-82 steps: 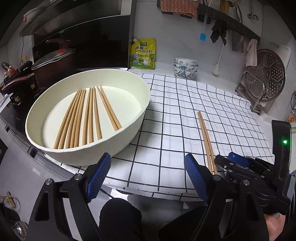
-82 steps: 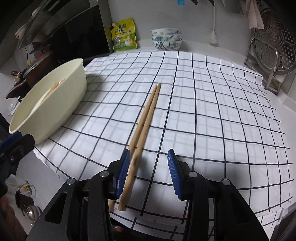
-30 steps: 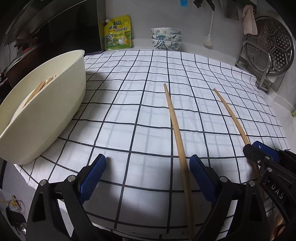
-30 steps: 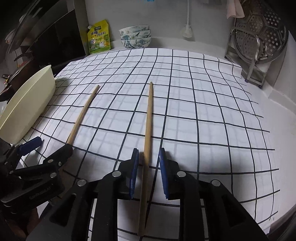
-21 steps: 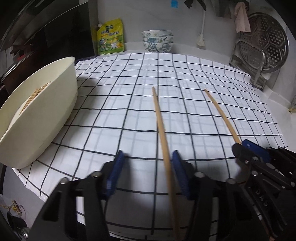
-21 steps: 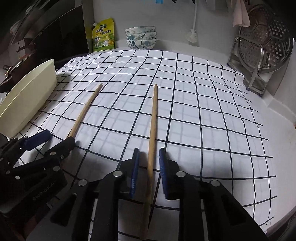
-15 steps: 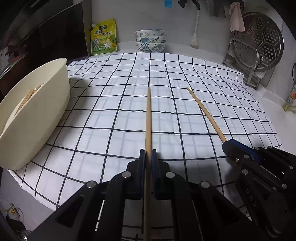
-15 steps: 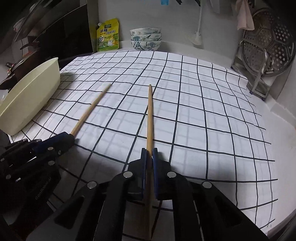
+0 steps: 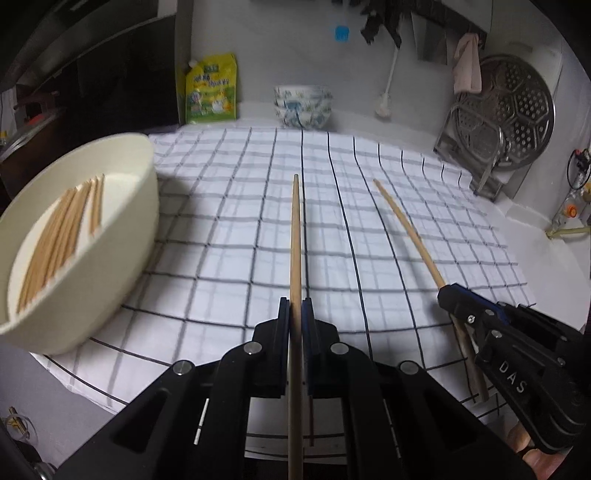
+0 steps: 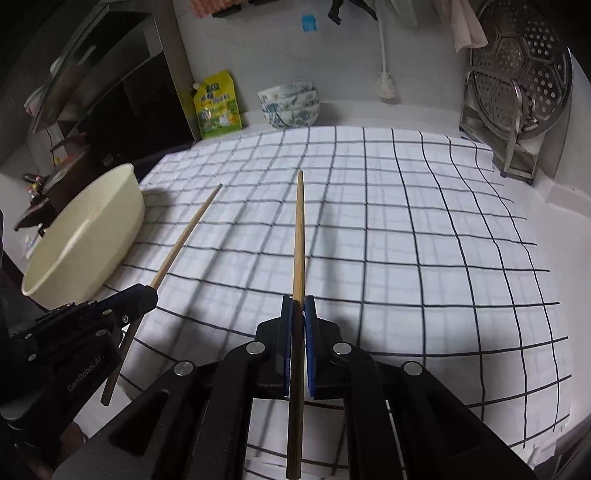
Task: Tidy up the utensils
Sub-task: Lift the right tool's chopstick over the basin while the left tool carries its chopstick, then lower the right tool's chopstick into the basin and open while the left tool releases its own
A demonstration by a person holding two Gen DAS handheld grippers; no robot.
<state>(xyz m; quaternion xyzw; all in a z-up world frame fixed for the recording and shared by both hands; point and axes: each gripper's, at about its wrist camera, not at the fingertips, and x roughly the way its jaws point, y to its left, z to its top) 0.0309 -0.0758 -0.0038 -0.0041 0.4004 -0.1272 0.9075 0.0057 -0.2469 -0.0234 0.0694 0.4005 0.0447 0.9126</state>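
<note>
Legible markings: "DAS" on the right hand-held gripper (image 9: 511, 373); "GenRobot.AI" on the left hand-held gripper (image 10: 86, 373); print on the yellow pouch (image 10: 218, 105) too blurred to read.

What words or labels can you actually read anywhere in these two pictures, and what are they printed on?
"DAS": white letters on the body of the right gripper, seen from the left wrist.
"GenRobot.AI": on the body of the left gripper, seen from the right wrist.
Yellow-green pouch by the wall: printed characters, too small and blurred to read.
Blue tag on the wall: nothing legible.
</note>
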